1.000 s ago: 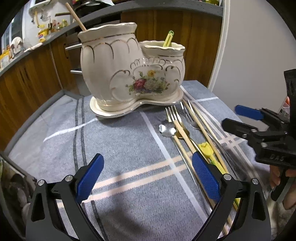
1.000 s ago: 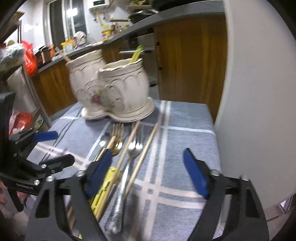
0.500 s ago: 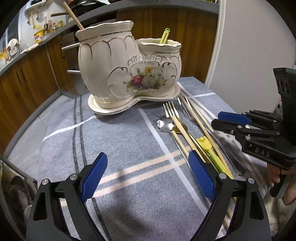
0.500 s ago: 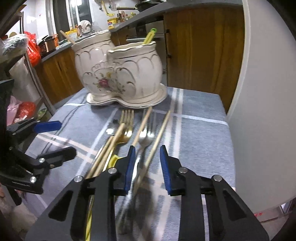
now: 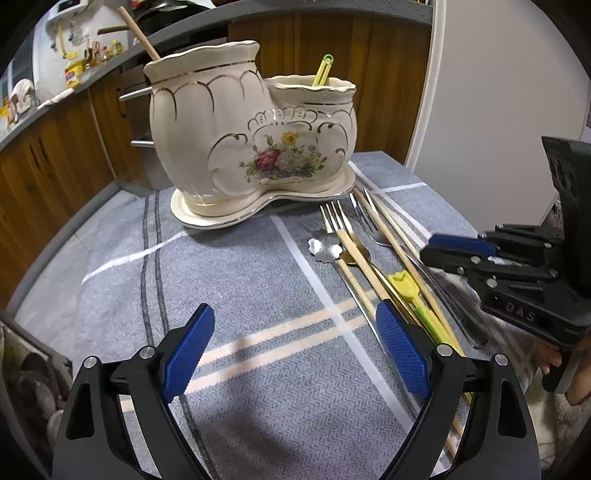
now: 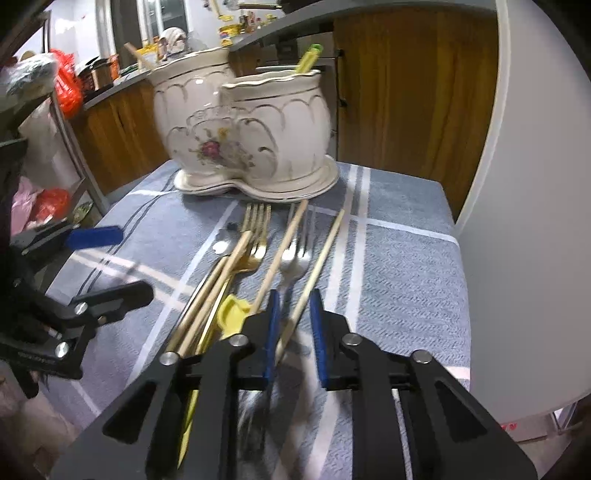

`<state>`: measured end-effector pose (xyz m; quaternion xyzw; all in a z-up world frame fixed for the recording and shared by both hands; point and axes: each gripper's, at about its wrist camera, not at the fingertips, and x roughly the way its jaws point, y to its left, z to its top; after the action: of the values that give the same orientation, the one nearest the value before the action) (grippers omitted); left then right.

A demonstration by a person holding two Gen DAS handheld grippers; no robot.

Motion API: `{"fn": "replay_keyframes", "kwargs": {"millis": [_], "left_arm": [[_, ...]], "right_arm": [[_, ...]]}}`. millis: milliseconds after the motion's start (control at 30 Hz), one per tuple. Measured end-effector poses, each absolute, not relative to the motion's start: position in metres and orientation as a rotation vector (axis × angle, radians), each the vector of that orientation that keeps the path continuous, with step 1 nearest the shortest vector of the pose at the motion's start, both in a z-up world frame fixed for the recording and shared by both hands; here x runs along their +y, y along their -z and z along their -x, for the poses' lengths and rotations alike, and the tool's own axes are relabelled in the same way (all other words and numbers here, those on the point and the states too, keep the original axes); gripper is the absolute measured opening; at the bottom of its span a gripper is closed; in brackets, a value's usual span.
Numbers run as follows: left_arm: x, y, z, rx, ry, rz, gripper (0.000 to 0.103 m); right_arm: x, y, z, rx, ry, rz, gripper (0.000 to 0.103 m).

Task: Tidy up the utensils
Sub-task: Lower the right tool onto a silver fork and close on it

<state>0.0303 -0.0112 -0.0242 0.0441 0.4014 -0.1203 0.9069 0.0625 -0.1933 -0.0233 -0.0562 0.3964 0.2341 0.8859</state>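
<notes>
A cream ceramic utensil holder (image 5: 236, 147) with two compartments stands at the back of the grey cloth. A wooden stick (image 5: 140, 33) rises from its tall part and a yellow-green piece (image 5: 323, 72) from its low part. Forks, chopsticks and a flower-ended spoon (image 5: 325, 247) lie in a row on the cloth. My right gripper (image 6: 293, 299) is low over that row. Its jaws are closing, with a chopstick (image 6: 325, 251) and the handle of the silver fork (image 6: 295, 258) in the narrow gap. My left gripper (image 5: 295, 314) stands open over bare cloth.
Next to the silver fork lie a gold fork (image 6: 258, 236) and a yellow plastic utensil (image 6: 232, 314). Wooden cabinets (image 5: 55, 158) run behind the table. A white wall (image 6: 535, 184) stands by the table's right edge. A shelf with red bags (image 6: 66, 88) is at the left.
The right gripper's jaws have narrowed from wide apart to a small gap, and it has come closer over the silver fork and chopstick. The left gripper has kept still.
</notes>
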Motion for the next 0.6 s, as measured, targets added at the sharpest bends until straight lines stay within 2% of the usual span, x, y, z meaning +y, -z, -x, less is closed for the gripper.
{"fn": "replay_keyframes", "kwargs": {"millis": [100, 600], "left_arm": [[-0.011, 0.024, -0.031, 0.828, 0.248, -0.087, 0.089], [-0.012, 0.021, -0.029, 0.828, 0.260, -0.084, 0.089]], "right_arm": [[-0.186, 0.026, -0.055, 0.824, -0.501, 0.166, 0.008], [-0.171, 0.034, -0.072, 0.847, -0.433, 0.222, 0.008]]}}
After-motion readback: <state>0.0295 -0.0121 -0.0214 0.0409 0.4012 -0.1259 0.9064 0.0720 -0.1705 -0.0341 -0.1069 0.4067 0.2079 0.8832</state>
